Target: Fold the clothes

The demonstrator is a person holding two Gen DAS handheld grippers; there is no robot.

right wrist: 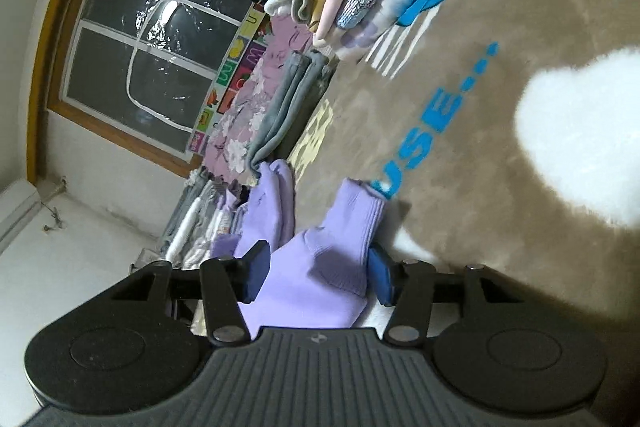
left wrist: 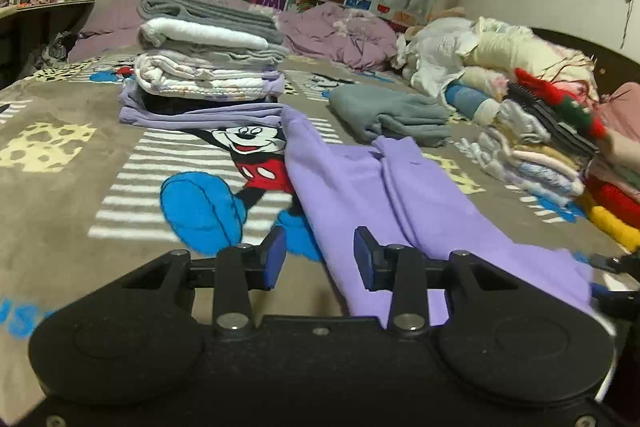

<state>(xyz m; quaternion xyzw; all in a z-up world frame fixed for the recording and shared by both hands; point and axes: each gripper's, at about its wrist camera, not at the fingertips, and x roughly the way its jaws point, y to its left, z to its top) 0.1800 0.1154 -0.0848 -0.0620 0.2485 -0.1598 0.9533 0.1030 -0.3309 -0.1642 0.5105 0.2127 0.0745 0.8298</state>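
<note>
A lilac garment (left wrist: 360, 195) lies stretched out on the brown cartoon blanket (left wrist: 60, 227), running from near the folded stack toward the lower right. My left gripper (left wrist: 321, 259) is open at the garment's left edge, its right fingertip (left wrist: 365, 259) over the lilac cloth and its left one over the blanket. In the right wrist view, which is rolled sideways, my right gripper (right wrist: 318, 277) is open wide. The garment's bunched end and ribbed cuff (right wrist: 356, 223) sit between its jaws. The right gripper's dark tips (left wrist: 612, 283) show at the garment's far right end.
A tall stack of folded clothes (left wrist: 208, 67) stands behind the garment, with a folded grey piece (left wrist: 392, 115) to its right. A second pile (left wrist: 540, 131) and loose bedding fill the right side. Window and wall lie beyond the bed.
</note>
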